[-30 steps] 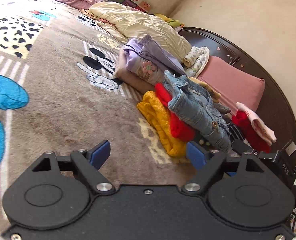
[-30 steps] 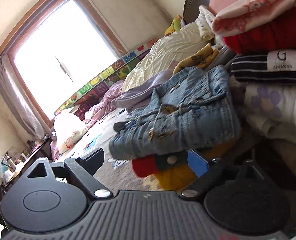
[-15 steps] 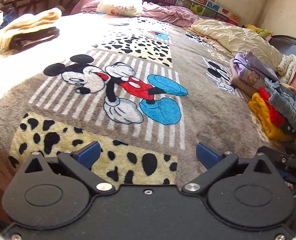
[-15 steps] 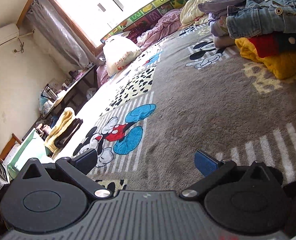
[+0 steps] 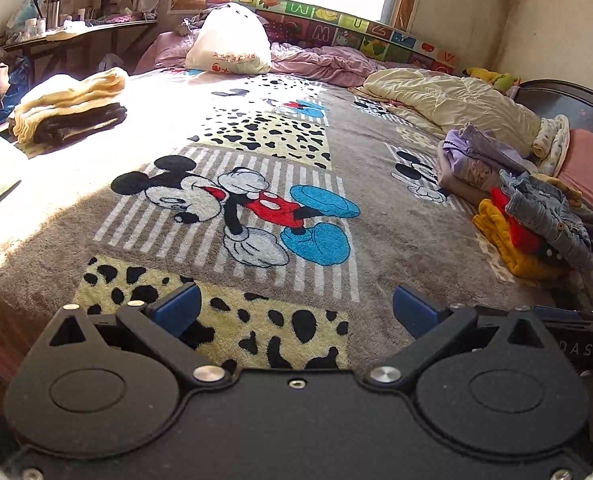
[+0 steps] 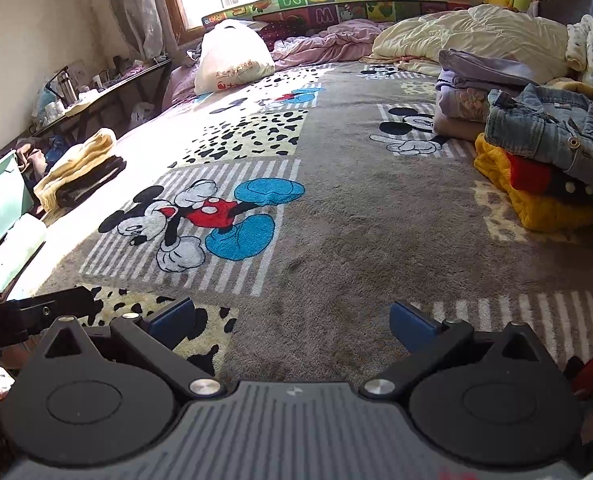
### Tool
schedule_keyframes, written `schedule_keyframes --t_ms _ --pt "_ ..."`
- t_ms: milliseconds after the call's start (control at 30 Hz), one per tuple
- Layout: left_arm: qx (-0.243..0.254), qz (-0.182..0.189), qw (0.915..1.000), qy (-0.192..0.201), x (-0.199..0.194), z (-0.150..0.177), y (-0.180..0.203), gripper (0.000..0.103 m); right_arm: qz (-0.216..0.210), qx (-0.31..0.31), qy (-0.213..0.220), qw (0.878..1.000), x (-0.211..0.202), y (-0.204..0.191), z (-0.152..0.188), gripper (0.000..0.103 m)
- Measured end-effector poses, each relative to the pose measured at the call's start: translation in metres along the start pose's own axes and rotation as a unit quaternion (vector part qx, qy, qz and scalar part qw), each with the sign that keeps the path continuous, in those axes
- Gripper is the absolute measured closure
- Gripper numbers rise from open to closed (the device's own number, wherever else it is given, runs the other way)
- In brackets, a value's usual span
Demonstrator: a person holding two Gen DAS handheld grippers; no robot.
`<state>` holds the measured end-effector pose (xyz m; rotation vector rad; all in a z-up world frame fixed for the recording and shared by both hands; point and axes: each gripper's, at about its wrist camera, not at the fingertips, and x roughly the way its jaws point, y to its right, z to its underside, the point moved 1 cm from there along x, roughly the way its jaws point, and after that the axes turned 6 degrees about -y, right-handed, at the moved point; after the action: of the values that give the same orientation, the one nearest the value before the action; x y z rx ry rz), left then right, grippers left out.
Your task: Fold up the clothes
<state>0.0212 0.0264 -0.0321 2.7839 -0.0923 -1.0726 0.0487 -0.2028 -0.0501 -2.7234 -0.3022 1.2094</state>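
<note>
Both grippers stand wide with nothing between the jaws — the left gripper point(image 5: 294, 306) and the right gripper point(image 6: 290, 318) each look over bare blanket point(image 5: 396, 240) at the lower middle of their frames.

The clothes sit at the right edge of both views: a denim jacket point(image 6: 552, 136) on top of a red piece point(image 6: 530, 178) and a yellow knit point(image 6: 536, 208), with a lilac pile point(image 6: 480, 80) just behind. Another folded stack point(image 5: 68, 112), cream over dark, lies at the left edge.

By my judgement the jacket is the stiffest and heaviest piece — thick seams, metal buttons, a collar that will not crease flat. It should hold shape when lifted; the shoulder seams or hem corners look the best holds, one gripper to each. The knit is likely soft and stretchy, and would sag if taken by one edge.

Readable writing is scant: "W" and "U" on the letter mat point(image 5: 336, 20) under the window, and part of a mark, "DAS", on the dark rig at lower right. The red print on the white bag point(image 5: 228, 44) is too small to read.
</note>
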Motion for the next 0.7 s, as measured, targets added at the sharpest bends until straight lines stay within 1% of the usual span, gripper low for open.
schedule_keyframes --t_ms 67,133,267,333,467,567,700 --pt "0.016 -0.018 0.9996 0.012 -0.006 -0.002 0.004 0.000 0.008 -0.008 0.000 1.000 -0.006 -0.006 0.002 0.000" --pt "0.021 -0.029 0.9993 0.012 -0.010 -0.003 0.005 0.000 0.013 -0.015 0.003 1.000 -0.011 -0.011 0.003 0.000" --pt "0.018 -0.017 0.9997 0.008 -0.018 -0.001 0.004 0.000 0.023 -0.024 0.008 0.999 -0.019 -0.017 0.004 0.000" --pt "0.019 -0.022 0.9995 0.010 -0.022 0.001 0.006 0.000 0.023 -0.024 0.010 0.999 -0.022 -0.017 0.005 0.000" --pt "0.024 -0.045 0.9985 0.018 -0.026 0.004 0.013 0.000 0.024 -0.025 0.010 0.999 -0.025 -0.019 0.006 0.000" --pt "0.028 -0.054 0.9981 0.012 -0.027 0.005 0.017 0.000 0.022 -0.031 0.012 0.999 -0.027 -0.022 0.006 0.000" --pt "0.037 -0.056 0.9977 0.011 -0.029 0.004 0.022 0.000 0.019 -0.035 0.016 0.999 -0.031 -0.024 0.006 0.000"
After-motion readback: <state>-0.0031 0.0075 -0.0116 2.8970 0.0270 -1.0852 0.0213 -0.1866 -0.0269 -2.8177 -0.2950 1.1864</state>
